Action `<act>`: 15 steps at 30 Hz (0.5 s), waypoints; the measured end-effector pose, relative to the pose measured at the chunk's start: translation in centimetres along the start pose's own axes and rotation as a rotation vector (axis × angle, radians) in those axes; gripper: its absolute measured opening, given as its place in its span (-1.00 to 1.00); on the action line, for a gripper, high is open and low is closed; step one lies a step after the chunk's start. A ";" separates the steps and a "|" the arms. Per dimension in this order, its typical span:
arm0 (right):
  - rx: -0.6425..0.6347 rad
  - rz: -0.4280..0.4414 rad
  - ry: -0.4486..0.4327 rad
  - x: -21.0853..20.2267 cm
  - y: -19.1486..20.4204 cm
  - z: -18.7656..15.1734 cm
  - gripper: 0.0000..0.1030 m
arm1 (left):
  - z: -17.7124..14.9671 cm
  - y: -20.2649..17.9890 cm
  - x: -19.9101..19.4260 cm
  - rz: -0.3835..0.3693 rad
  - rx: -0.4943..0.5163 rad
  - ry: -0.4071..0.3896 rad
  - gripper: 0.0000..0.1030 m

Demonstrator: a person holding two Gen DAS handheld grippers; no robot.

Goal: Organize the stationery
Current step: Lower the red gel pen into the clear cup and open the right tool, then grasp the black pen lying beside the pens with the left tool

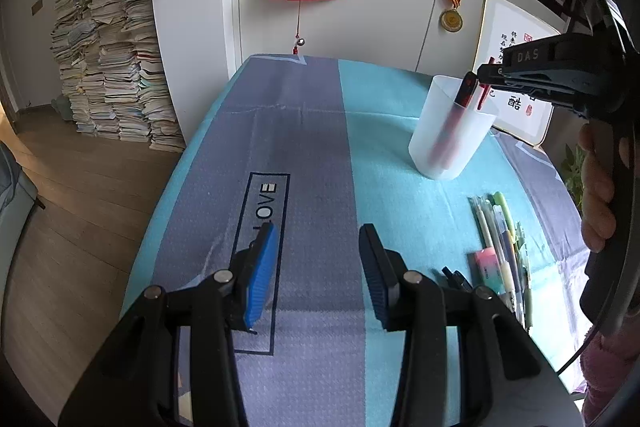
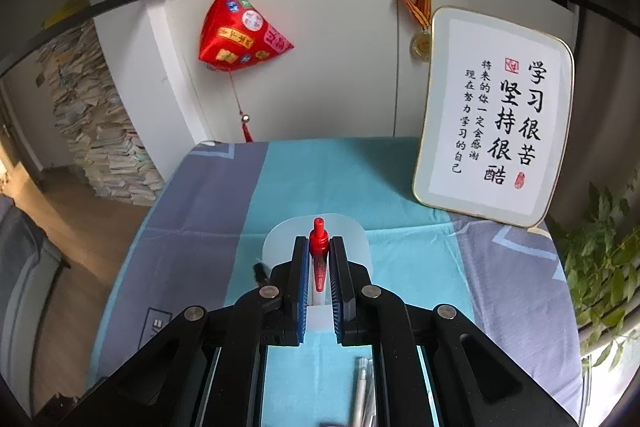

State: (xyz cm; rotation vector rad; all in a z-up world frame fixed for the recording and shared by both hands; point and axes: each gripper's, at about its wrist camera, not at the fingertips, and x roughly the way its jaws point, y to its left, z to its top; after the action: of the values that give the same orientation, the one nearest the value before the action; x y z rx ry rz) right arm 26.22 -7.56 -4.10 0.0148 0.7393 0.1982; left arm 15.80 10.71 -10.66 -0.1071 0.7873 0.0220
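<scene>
The right tongs (image 2: 319,269) are clamped on a red-capped pen (image 2: 319,259), which stands upright between the blue pads at the centre of the right wrist view, its red clicker poking above the pad tips. Directly behind and below it sits the translucent cup (image 2: 352,247). In the left wrist view the same cup (image 1: 452,131) stands at the right of the frame on the cloth-covered bench (image 1: 312,131), with the right tongs (image 1: 482,75) over its mouth and the pen's lower end apparently already inside the rim. A darker pen (image 1: 460,103) leans in the cup.

The left tongs (image 1: 318,267) hang partly open and empty above the grey stripe of the cloth, low in the frame. To their right, at the lower right of that view, a bundle of pastel pens (image 1: 502,247) and a pink-and-green eraser (image 1: 488,265) lie on the bench, not yet sorted.

The pen looks light, stiff and smooth, so it would probably slip if the grip loosened early; held near its capped top it hangs true. The thin plastic cup seems light enough to tip if nudged at the rim. The loose pens lie touching, so taking one by mid-barrel at the bundle's outer edge seems easiest.
</scene>
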 end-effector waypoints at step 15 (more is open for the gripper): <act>-0.008 0.058 0.033 -6.0 -3.0 -2.8 -0.69 | -1.0 -2.2 -0.4 -0.032 0.034 0.025 -0.21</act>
State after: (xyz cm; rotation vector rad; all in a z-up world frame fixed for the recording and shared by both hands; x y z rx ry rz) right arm 20.49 -11.77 -2.40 0.0250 0.7719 0.2572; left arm 14.94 8.42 -10.82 -0.0881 0.8108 -0.0234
